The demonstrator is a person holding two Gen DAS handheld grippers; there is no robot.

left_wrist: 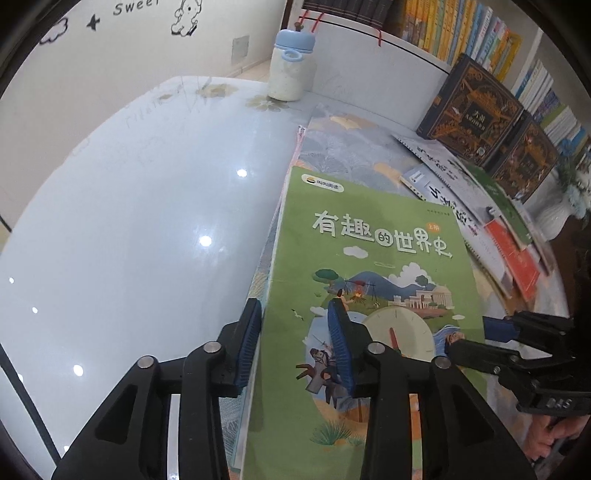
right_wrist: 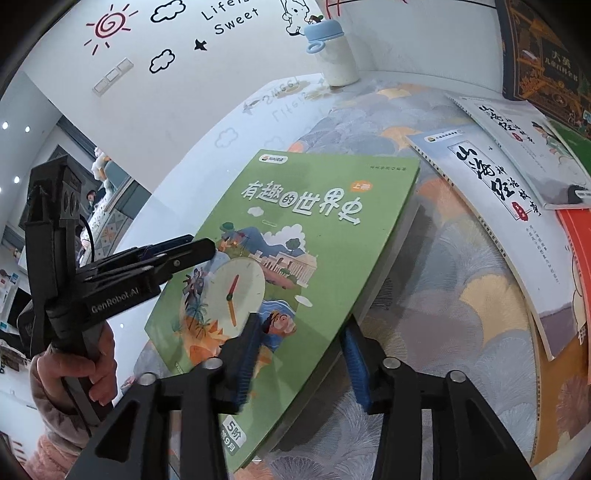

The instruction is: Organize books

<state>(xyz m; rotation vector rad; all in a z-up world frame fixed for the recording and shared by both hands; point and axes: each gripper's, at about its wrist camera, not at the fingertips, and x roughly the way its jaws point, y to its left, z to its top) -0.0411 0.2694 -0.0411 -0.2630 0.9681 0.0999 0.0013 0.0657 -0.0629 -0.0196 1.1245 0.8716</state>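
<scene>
A history book (left_wrist: 373, 258) lies flat on a patterned mat (left_wrist: 351, 147) near the table's (left_wrist: 147, 221) front edge, its left edge at the mat's left border. Right of it, overlapping books (right_wrist: 498, 192) are spread on the mat — behind these, two boxed volumes (left_wrist: 476, 110) lean against a shelf of upright books (left_wrist: 480, 33). A lidded bottle (left_wrist: 290, 66) stands at the table's far edge, beside the shelf's side panel. The left gripper (left_wrist: 295, 321) straddles the history book's left edge; the right gripper (right_wrist: 299, 343) straddles its right edge.
</scene>
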